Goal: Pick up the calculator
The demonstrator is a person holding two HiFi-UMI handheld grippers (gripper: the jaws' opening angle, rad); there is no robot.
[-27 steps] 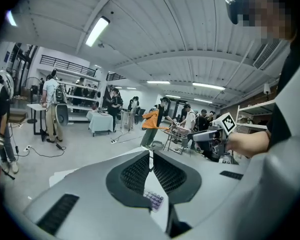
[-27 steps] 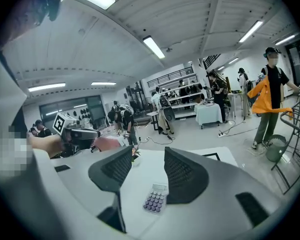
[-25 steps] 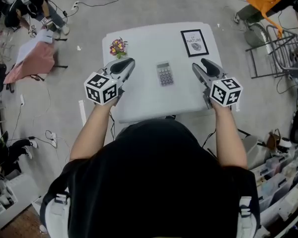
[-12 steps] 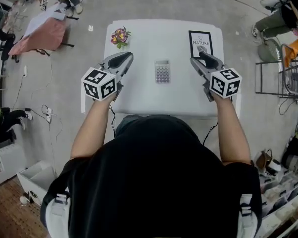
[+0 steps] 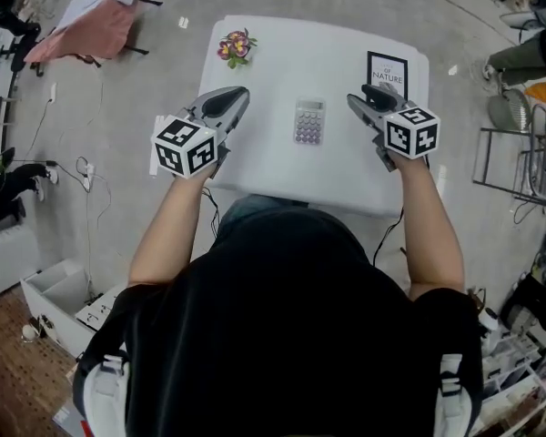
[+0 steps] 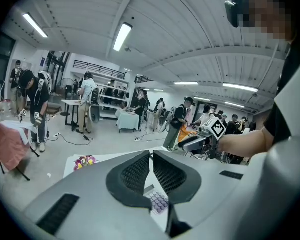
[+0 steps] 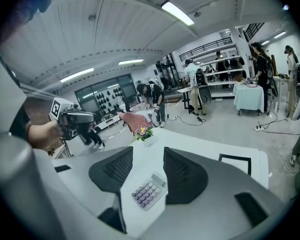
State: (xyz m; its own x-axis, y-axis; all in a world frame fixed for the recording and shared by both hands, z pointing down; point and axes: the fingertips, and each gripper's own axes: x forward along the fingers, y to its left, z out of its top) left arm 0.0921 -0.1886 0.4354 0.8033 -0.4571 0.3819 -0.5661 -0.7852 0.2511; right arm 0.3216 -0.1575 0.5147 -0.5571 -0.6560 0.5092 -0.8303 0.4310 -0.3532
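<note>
Over the near half of the white table (image 5: 273, 167), the person's two bare forearms reach forward, each hand behind a cube with square markers. By the left edge hangs the left gripper (image 5: 237, 96), its fingers clenched tip to tip with nothing between them; through the gap beneath its pads, its own view shows a few keys of the calculator (image 5: 309, 122). Toward the right edge the right gripper (image 5: 362, 94) is held with its fingers released and standing wide. In its own view the calculator shows in the gap between them, lying on the table beyond and untouched. The calculator lies flat about mid-table, between the two grippers and apart from both, display end toward the far edge. Farther off, a small bunch of flowers (image 5: 236, 47) sits near the far left corner and a black-framed card (image 5: 387, 71) near the far right corner.
</note>
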